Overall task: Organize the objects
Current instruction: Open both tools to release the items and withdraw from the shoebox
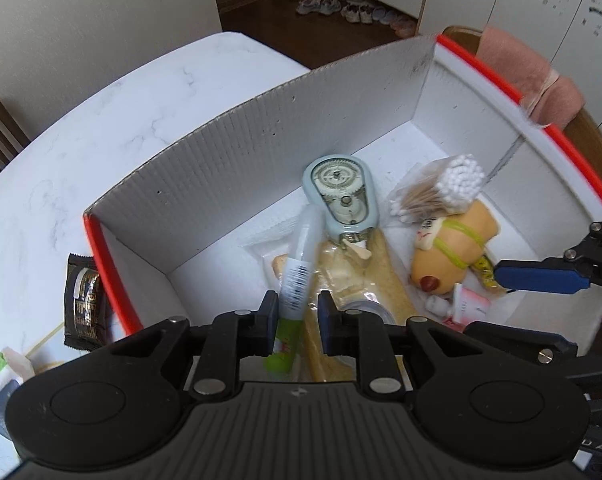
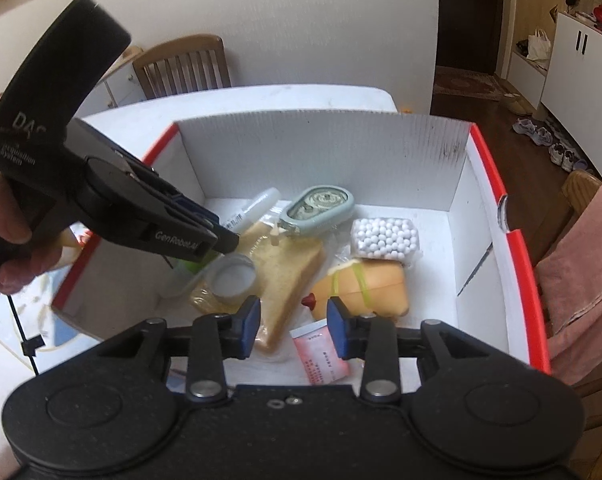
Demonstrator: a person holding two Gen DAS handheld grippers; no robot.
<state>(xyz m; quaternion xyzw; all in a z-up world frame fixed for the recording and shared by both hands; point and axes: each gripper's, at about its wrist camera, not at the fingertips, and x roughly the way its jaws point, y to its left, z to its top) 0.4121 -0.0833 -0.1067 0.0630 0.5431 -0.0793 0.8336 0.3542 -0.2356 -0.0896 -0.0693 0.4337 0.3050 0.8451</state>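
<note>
A white corrugated box point(image 1: 261, 120) with a red rim holds the objects. My left gripper point(image 1: 297, 320) is shut on a white tube with a green end point(image 1: 299, 276), low inside the box's left part. From the right wrist view the same gripper point(image 2: 225, 240) hides the middle of the tube point(image 2: 261, 204). My right gripper point(image 2: 295, 328) is open above a pink sachet point(image 2: 321, 356) that lies on the box floor, and its pads touch nothing. Beside it lie a bread slice point(image 2: 289, 268) and a toy hot dog point(image 2: 365, 284).
Also in the box are a pale blue correction-tape dispenser point(image 2: 321, 208), a pack of cotton swabs point(image 2: 385, 238) and a tape roll point(image 2: 231, 276). A dark packet point(image 1: 81, 300) lies on the marble table point(image 1: 121, 100) outside the left wall. A chair with a pink towel point(image 2: 581, 280) stands at the right.
</note>
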